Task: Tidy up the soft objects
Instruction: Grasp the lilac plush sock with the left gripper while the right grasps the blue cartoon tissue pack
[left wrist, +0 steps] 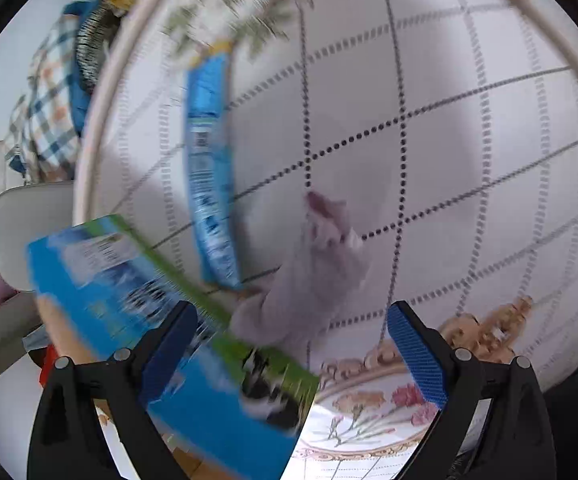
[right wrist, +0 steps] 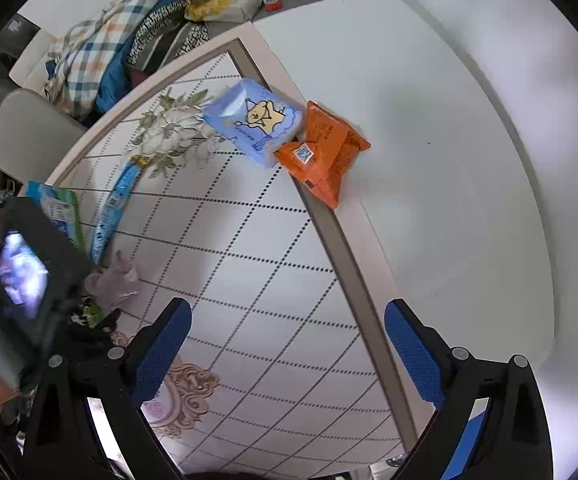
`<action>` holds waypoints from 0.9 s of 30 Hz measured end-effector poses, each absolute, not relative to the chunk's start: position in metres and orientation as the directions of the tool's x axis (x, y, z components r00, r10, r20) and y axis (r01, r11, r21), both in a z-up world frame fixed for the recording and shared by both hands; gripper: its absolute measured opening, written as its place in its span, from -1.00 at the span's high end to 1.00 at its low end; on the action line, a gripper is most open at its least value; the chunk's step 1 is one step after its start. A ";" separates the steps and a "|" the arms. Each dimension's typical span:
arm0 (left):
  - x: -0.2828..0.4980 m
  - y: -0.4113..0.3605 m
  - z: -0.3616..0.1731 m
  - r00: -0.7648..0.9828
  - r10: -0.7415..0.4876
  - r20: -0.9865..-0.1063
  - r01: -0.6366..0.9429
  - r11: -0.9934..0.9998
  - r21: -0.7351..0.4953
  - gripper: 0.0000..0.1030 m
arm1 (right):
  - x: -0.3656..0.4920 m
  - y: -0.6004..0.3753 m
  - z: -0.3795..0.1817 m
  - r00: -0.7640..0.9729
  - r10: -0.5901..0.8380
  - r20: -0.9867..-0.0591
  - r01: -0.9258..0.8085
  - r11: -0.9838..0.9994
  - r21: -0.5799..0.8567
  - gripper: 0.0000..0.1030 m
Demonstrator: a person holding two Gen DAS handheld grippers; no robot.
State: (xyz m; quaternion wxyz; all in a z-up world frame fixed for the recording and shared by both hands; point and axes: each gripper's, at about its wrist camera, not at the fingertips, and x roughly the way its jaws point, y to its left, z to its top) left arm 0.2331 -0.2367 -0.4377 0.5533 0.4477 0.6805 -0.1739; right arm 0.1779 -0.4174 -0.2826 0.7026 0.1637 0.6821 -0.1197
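My left gripper (left wrist: 293, 348) is open; a blue and green soft pack (left wrist: 177, 328) lies between and under its fingers, blurred by motion. A crumpled pale lilac cloth (left wrist: 313, 276) lies just ahead, beside a long blue packet (left wrist: 209, 168). In the right wrist view the same pack (right wrist: 59, 208), long packet (right wrist: 113, 208) and lilac cloth (right wrist: 115, 280) sit at the left by the left gripper's body. My right gripper (right wrist: 289, 344) is open and empty above the patterned table (right wrist: 257, 248). A light blue tissue pack (right wrist: 255, 124) and an orange pack (right wrist: 325, 152) lie at the far table edge.
A white board (right wrist: 429, 120) borders the table on the right. A chair (right wrist: 29, 136) and a pile of plaid clothes (right wrist: 89, 48) sit beyond the far left edge. Boxes and clutter (right wrist: 229, 4) lie at the back.
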 end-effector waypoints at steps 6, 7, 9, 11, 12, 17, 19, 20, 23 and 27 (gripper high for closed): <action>0.235 -0.243 -0.468 -0.070 0.442 -0.894 0.776 0.588 0.230 0.22 | 0.211 -0.422 -0.301 0.013 0.065 -0.998 0.341 0.938 0.066 -0.92; 0.239 -0.244 -0.465 -0.080 0.422 -0.903 0.755 0.617 0.221 0.24 | 0.221 -0.423 -0.305 0.006 0.056 -0.998 0.320 0.946 0.055 -0.92; 0.252 -0.247 -0.454 -0.159 0.320 -0.934 0.661 0.737 0.140 0.25 | 0.241 -0.425 -0.312 -0.004 0.051 -0.999 0.286 0.957 0.048 -0.92; 0.269 -0.244 -0.444 -0.242 0.164 -0.956 0.506 0.862 0.020 0.25 | 0.263 -0.427 -0.322 -0.020 0.046 -0.999 0.251 0.967 0.040 -0.92; 0.276 -0.241 -0.441 -0.268 0.095 -0.959 0.433 0.901 -0.032 0.25 | 0.271 -0.429 -0.326 -0.023 0.046 -0.999 0.240 0.970 0.039 -0.92; 0.309 -0.206 -0.451 -0.322 -0.298 -0.899 -0.053 0.953 -0.297 0.23 | 0.337 -0.435 -0.366 -0.078 0.021 -0.997 0.137 0.991 0.010 -0.92; 0.313 -0.197 -0.458 -0.317 -0.360 -0.878 -0.135 0.933 -0.334 0.17 | 0.356 -0.438 -0.383 -0.109 0.029 -0.994 0.117 0.993 0.016 -0.92; 0.313 -0.194 -0.460 -0.314 -0.380 -0.870 -0.149 0.925 -0.350 0.11 | 0.364 -0.438 -0.391 -0.124 0.031 -0.992 0.109 0.994 0.017 -0.92; 0.311 -0.190 -0.462 -0.306 -0.386 -0.870 -0.134 0.923 -0.362 -0.22 | 0.380 -0.433 -0.409 -0.154 0.032 -0.988 0.080 0.997 0.020 -0.92; 0.313 -0.187 -0.462 -0.310 -0.368 -0.877 -0.074 0.928 -0.364 -0.25 | 0.391 -0.428 -0.426 -0.182 0.065 -0.981 0.072 0.996 0.053 -0.92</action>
